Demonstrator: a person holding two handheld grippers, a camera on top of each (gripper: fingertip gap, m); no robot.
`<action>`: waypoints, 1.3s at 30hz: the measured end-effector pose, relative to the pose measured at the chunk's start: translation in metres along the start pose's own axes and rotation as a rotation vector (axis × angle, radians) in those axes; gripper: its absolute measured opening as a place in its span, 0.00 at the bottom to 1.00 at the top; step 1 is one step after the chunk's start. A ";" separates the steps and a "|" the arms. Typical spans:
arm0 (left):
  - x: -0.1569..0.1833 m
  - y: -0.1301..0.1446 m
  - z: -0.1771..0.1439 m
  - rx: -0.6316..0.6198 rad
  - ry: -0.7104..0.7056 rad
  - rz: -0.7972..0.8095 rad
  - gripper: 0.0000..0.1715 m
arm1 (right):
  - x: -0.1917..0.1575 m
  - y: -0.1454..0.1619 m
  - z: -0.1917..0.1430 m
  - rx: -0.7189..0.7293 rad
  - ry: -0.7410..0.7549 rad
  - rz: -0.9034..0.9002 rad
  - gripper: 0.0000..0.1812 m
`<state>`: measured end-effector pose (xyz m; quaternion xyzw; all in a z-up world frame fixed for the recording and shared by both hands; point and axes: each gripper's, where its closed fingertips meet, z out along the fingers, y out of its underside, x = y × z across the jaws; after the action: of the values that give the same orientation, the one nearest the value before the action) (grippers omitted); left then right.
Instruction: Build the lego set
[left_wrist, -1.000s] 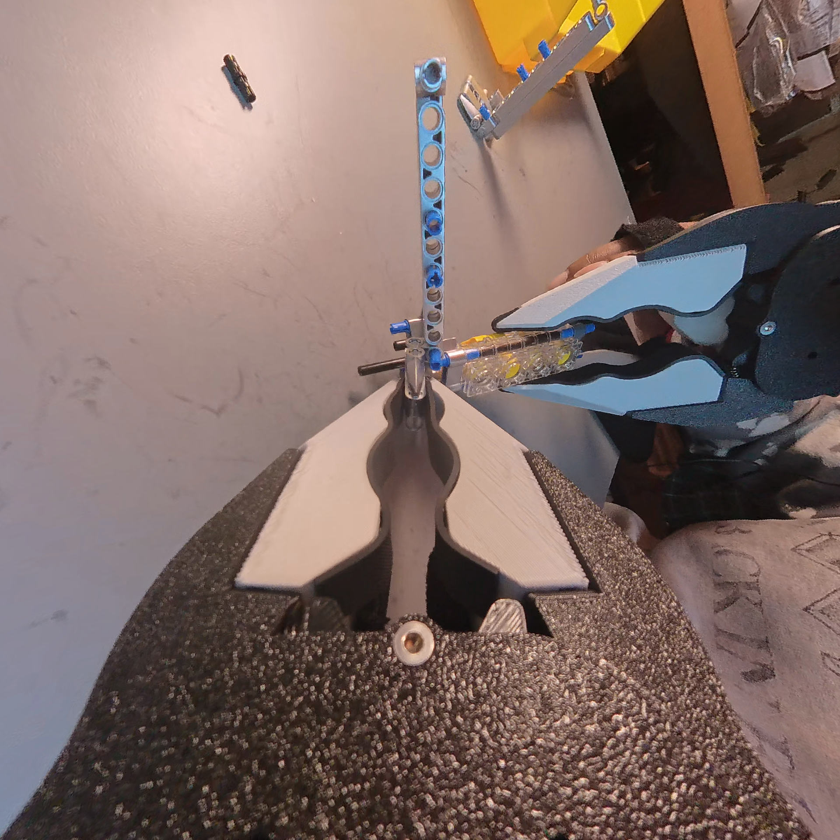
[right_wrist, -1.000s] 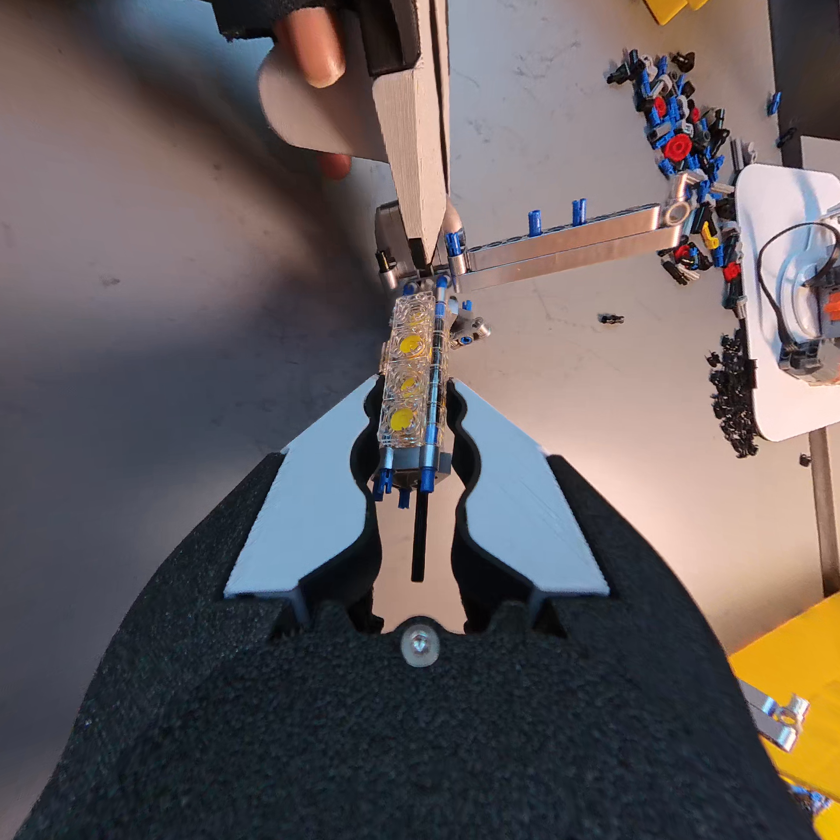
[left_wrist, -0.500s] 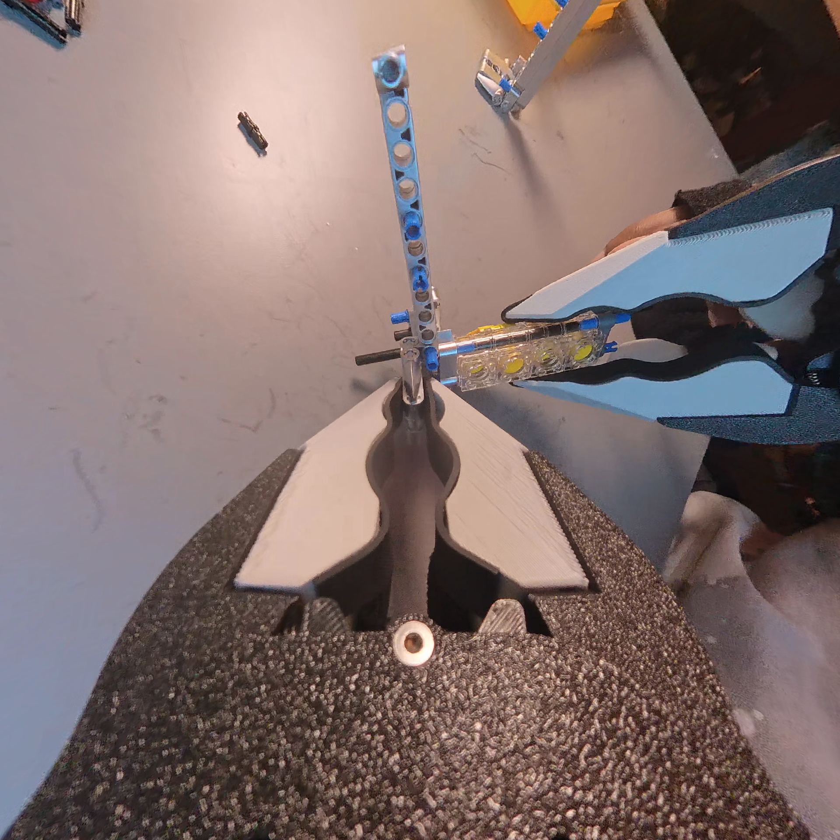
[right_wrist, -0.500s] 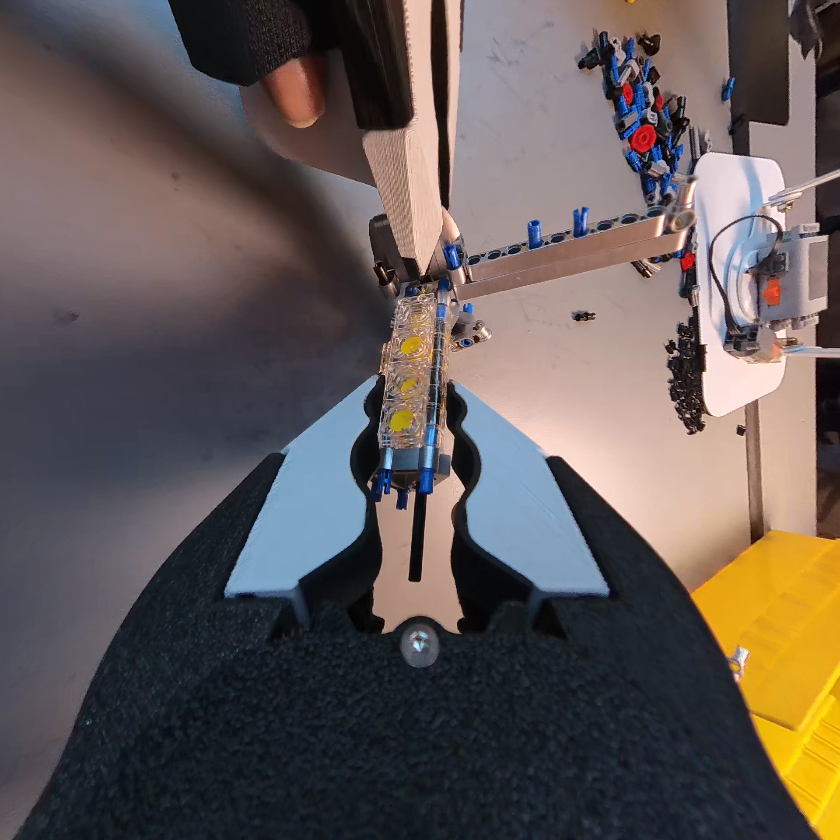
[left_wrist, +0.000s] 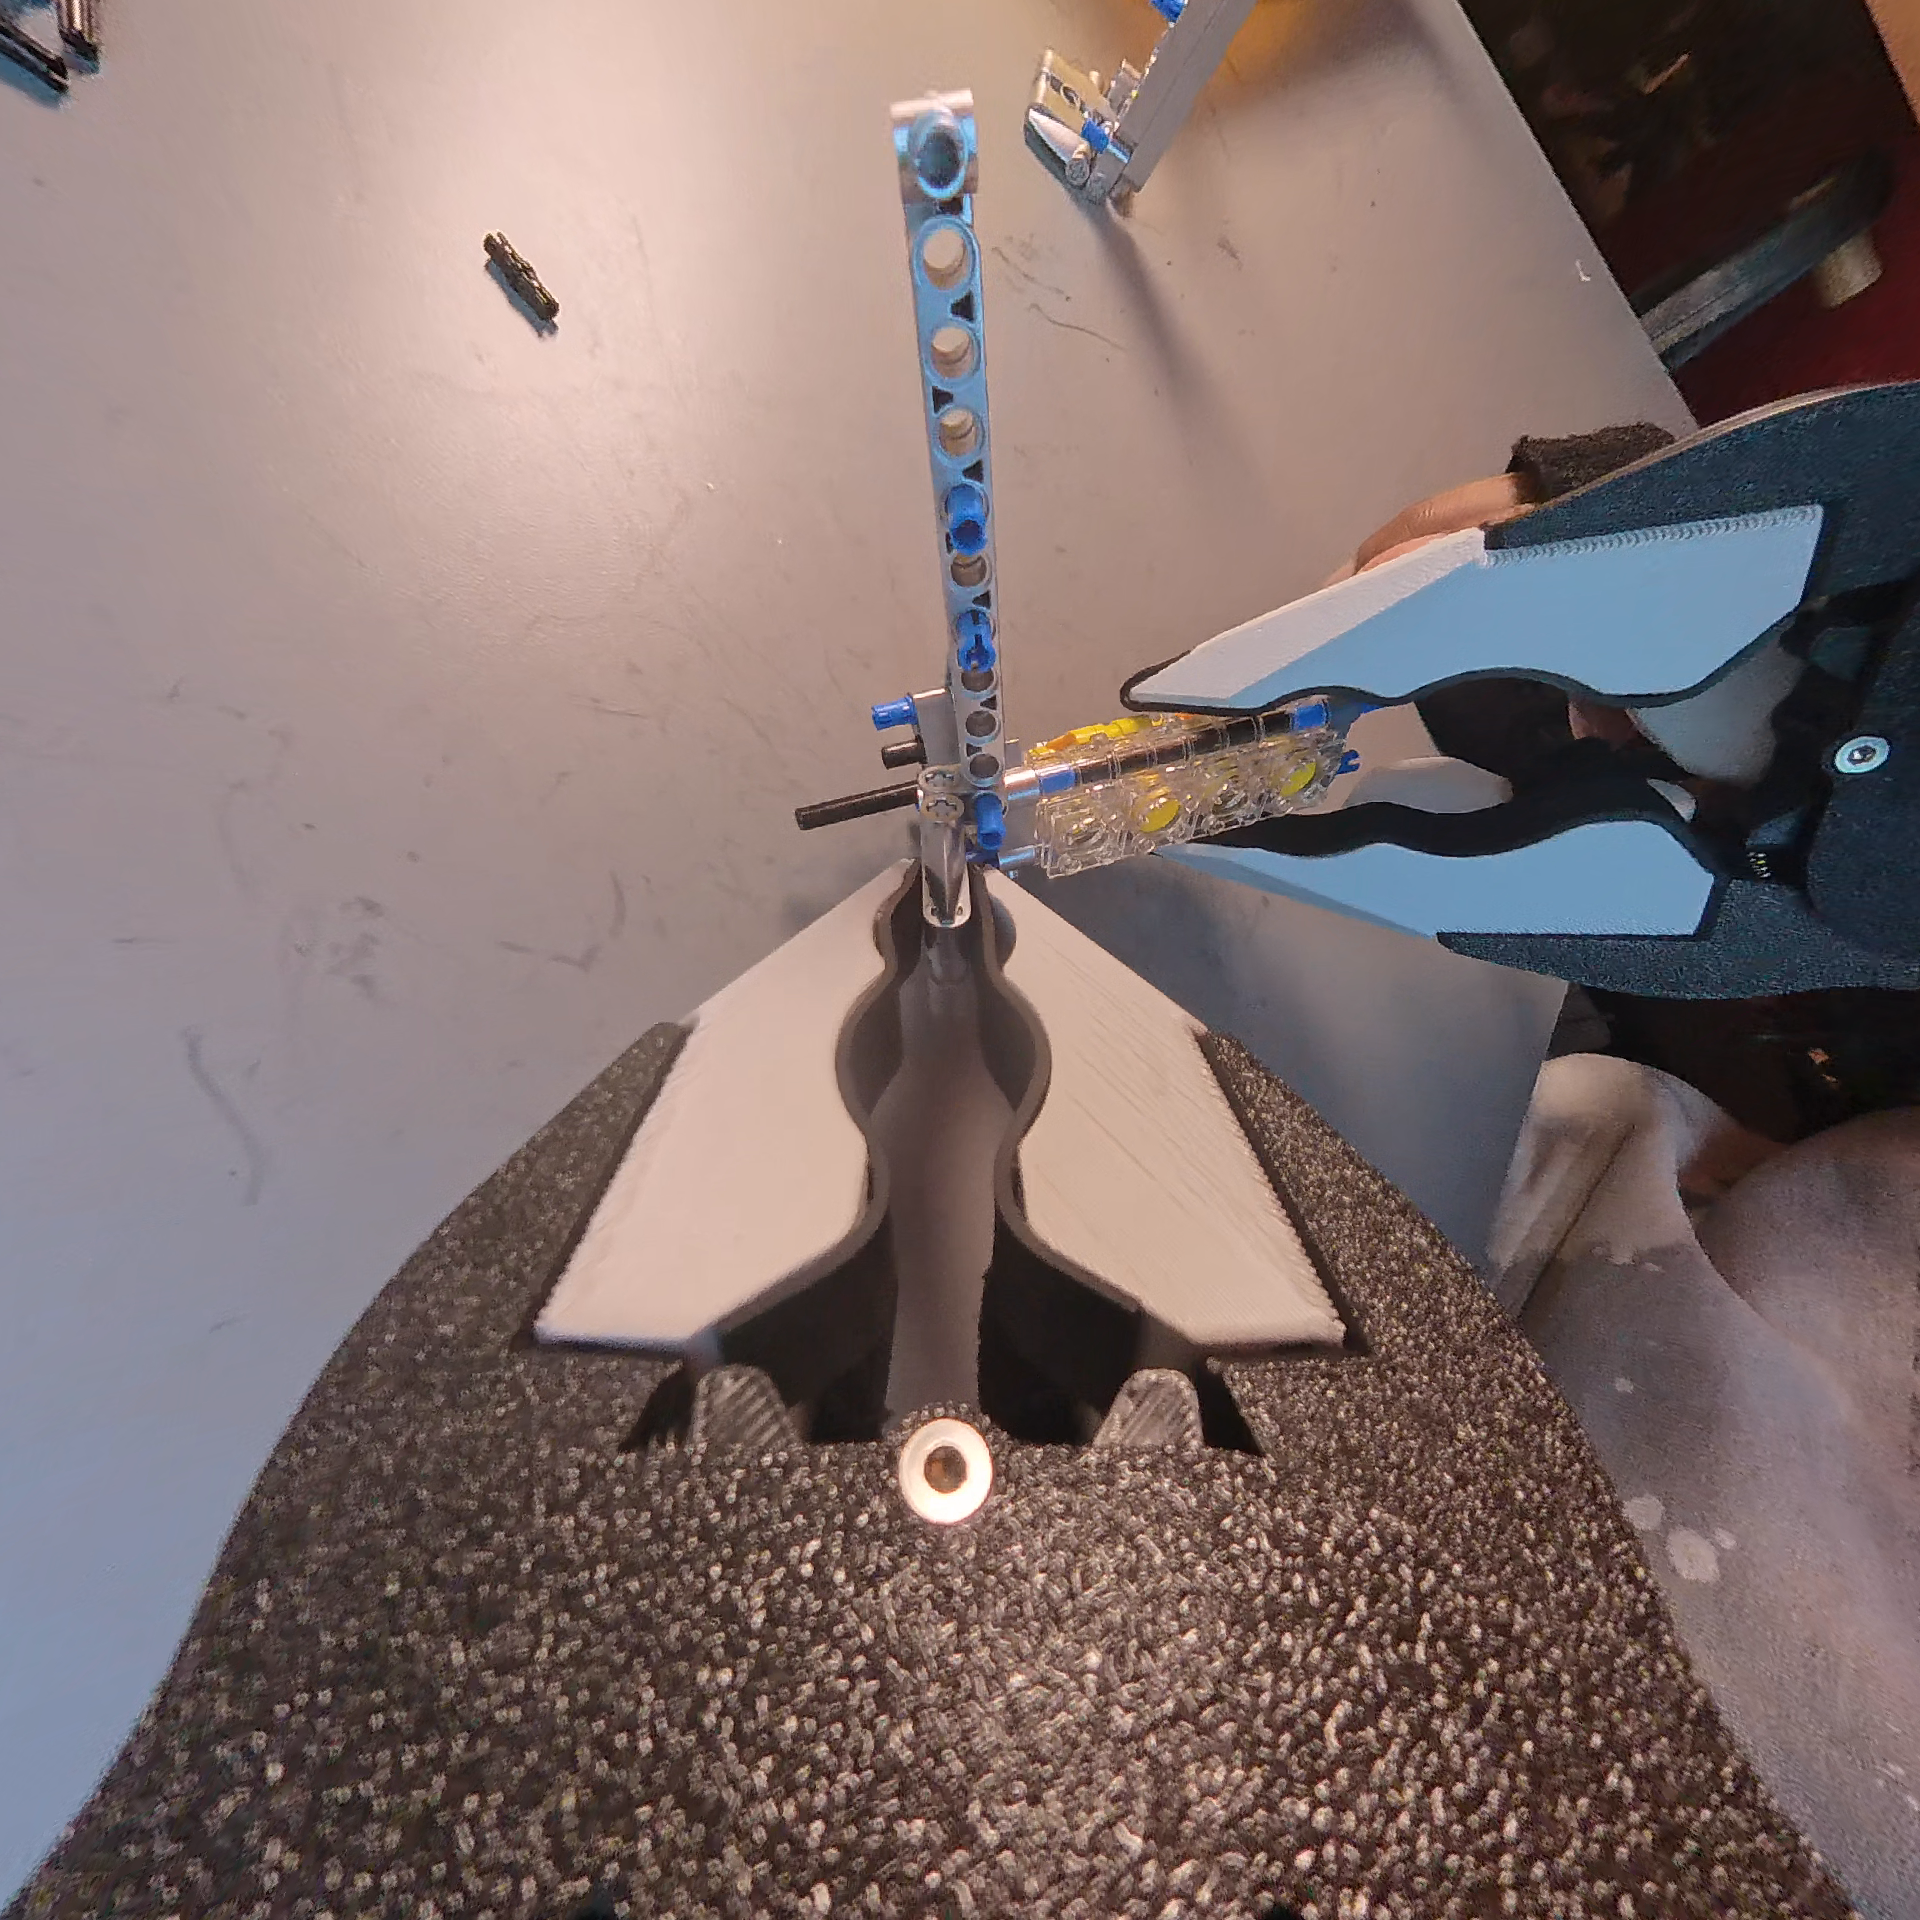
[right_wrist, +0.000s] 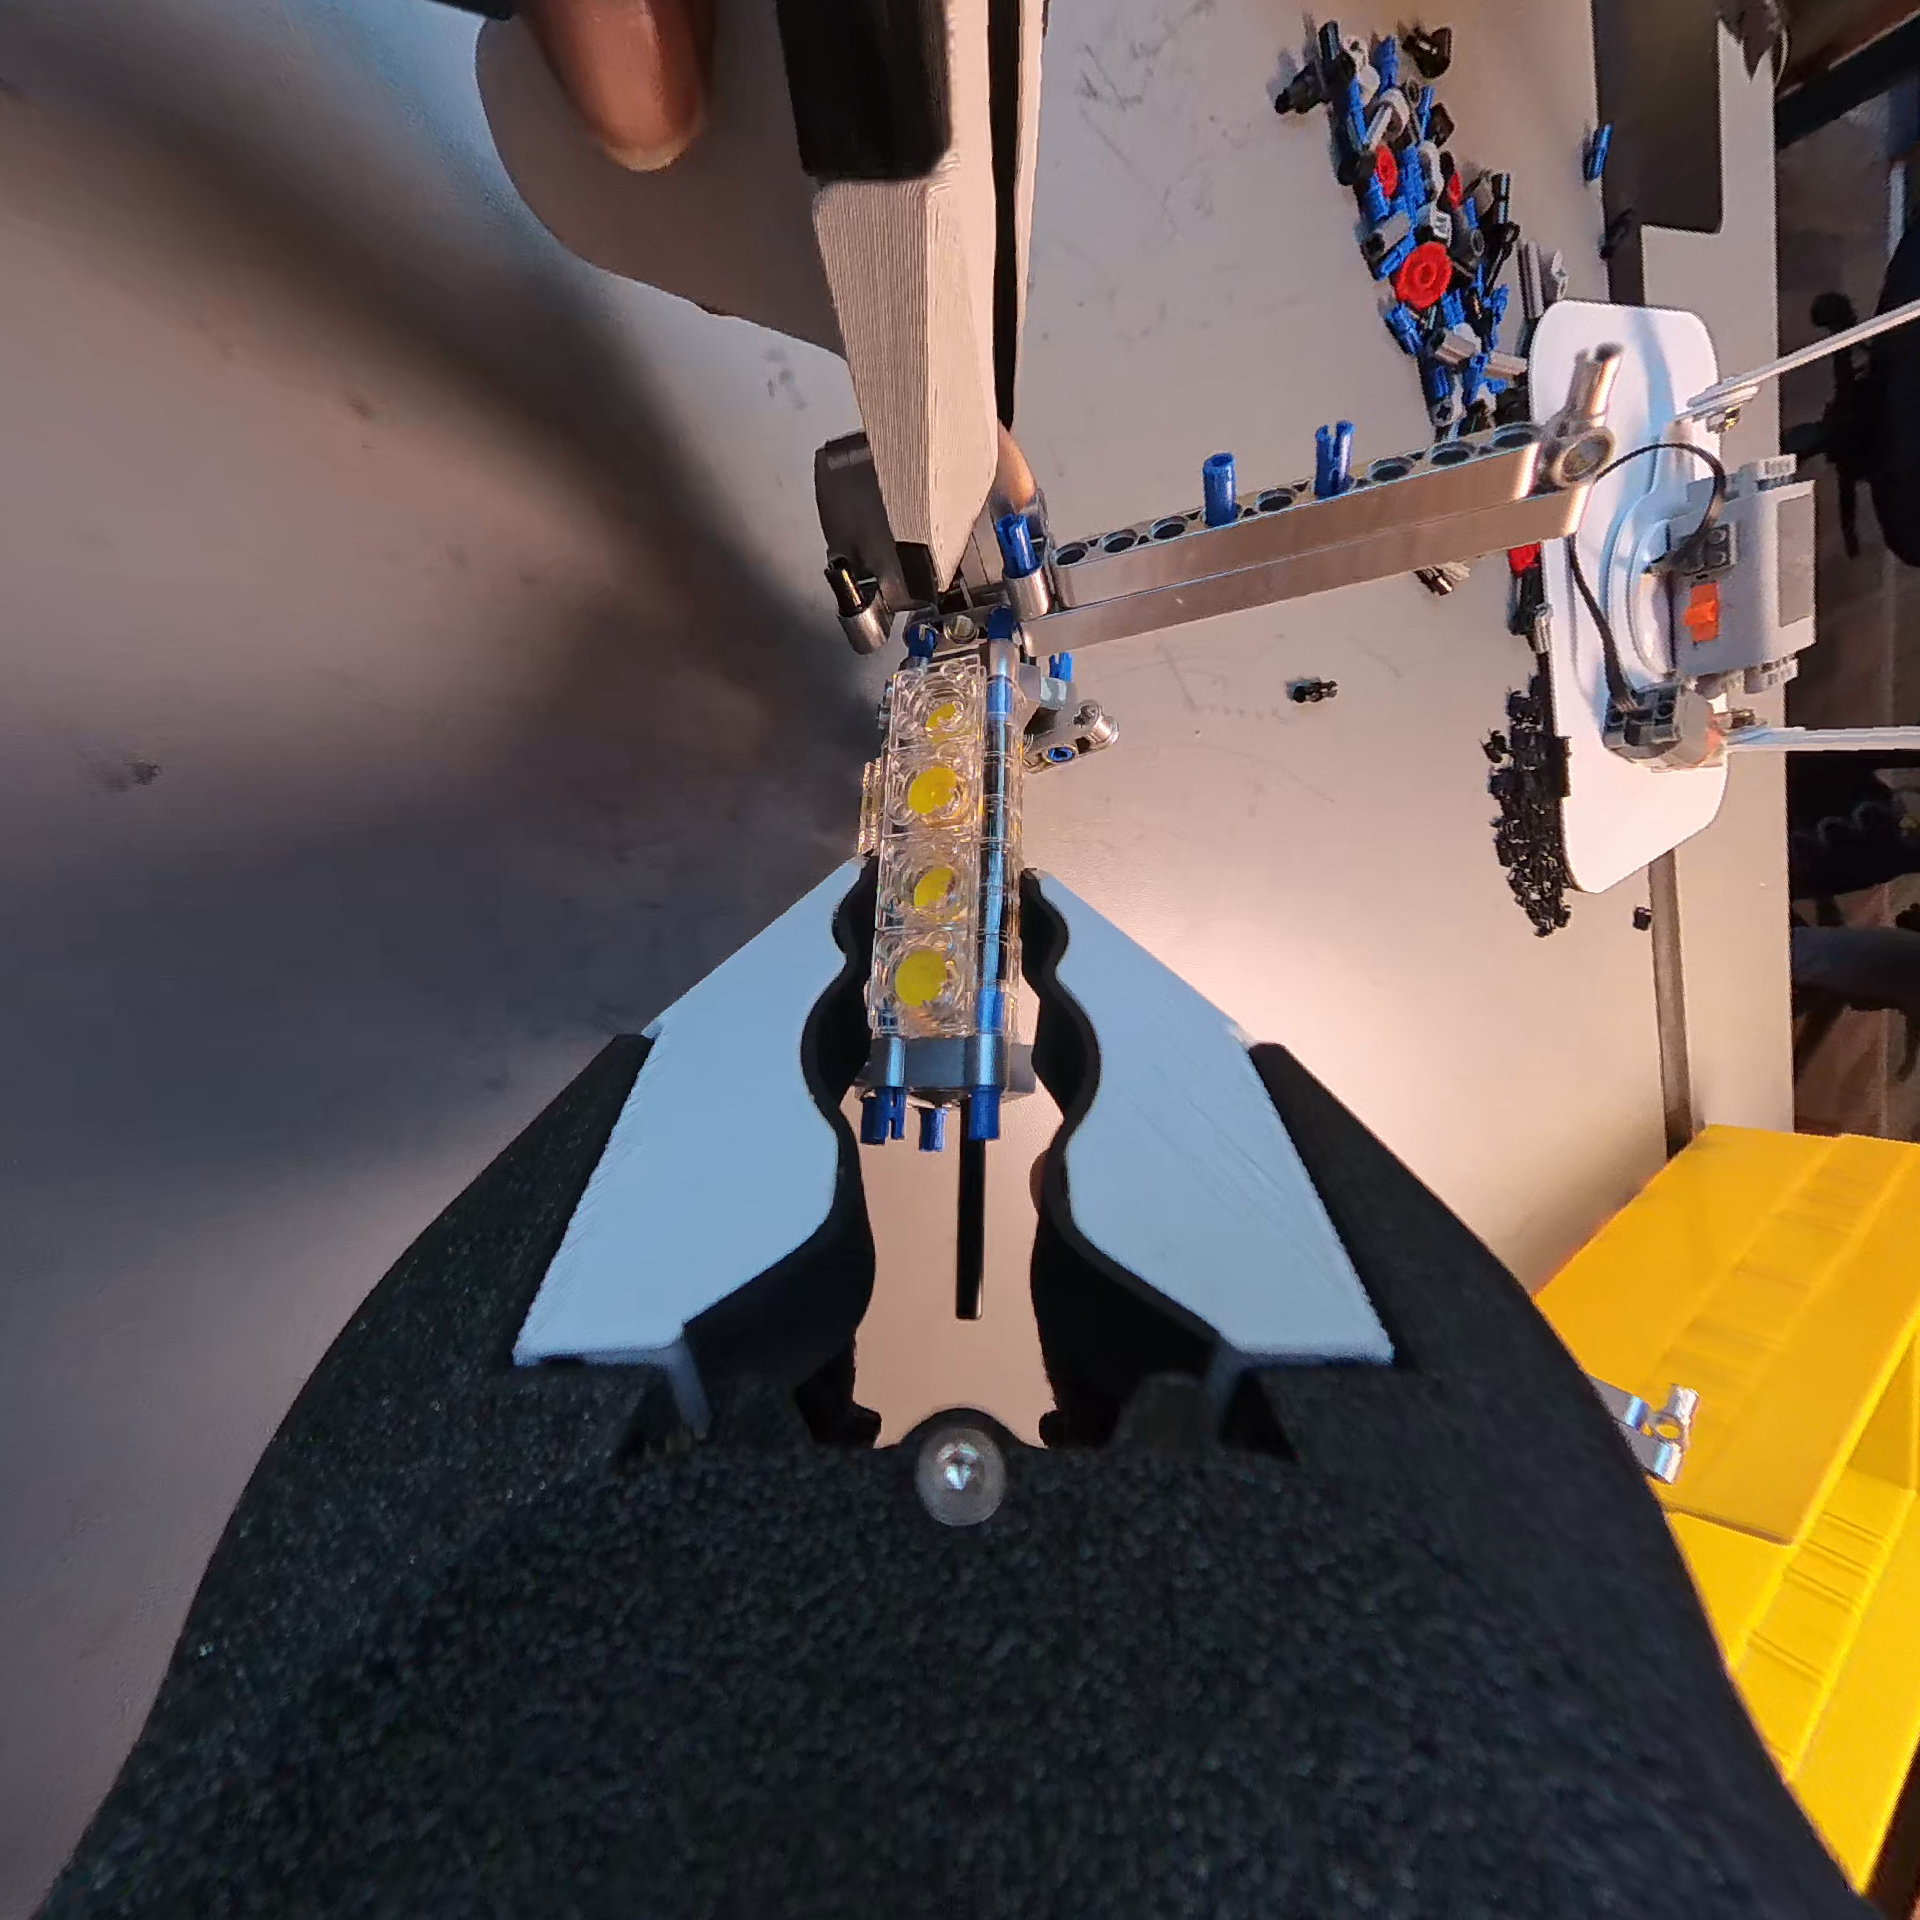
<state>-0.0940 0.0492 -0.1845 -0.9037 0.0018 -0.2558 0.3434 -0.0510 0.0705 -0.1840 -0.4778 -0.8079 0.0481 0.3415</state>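
From the left wrist view, the left gripper (left_wrist: 943, 883) pinches the grey connector (left_wrist: 943, 873) at the base of a long grey holed beam (left_wrist: 961, 416) pointing away over bare grey table (left_wrist: 364, 623); the table's right edge lies close by. The right gripper (left_wrist: 1143, 769) enters from the right, clamped on a clear block with yellow discs (left_wrist: 1174, 795). From the right wrist view, that block (right_wrist: 930, 862) sits gripped between the right gripper's (right_wrist: 940, 894) narrowed fingers, above open tabletop. Loose small parts (right_wrist: 1423, 239), a white plate (right_wrist: 1621, 623) and a yellow bin (right_wrist: 1714, 1351) crowd the right side.
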 end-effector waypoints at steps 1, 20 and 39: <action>0.000 0.000 0.000 0.001 -0.003 -0.001 0.03 | 0.000 -0.001 0.000 -0.004 0.005 0.001 0.13; 0.011 0.006 0.006 0.042 0.091 0.015 0.05 | -0.003 -0.015 0.001 0.125 0.019 -0.013 0.13; 0.030 -0.019 -0.052 0.225 0.171 0.310 0.24 | 0.020 -0.015 -0.029 0.594 -0.222 0.253 0.14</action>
<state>-0.0952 0.0257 -0.1256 -0.8236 0.1414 -0.2741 0.4760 -0.0508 0.0714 -0.1456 -0.4459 -0.7252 0.3749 0.3670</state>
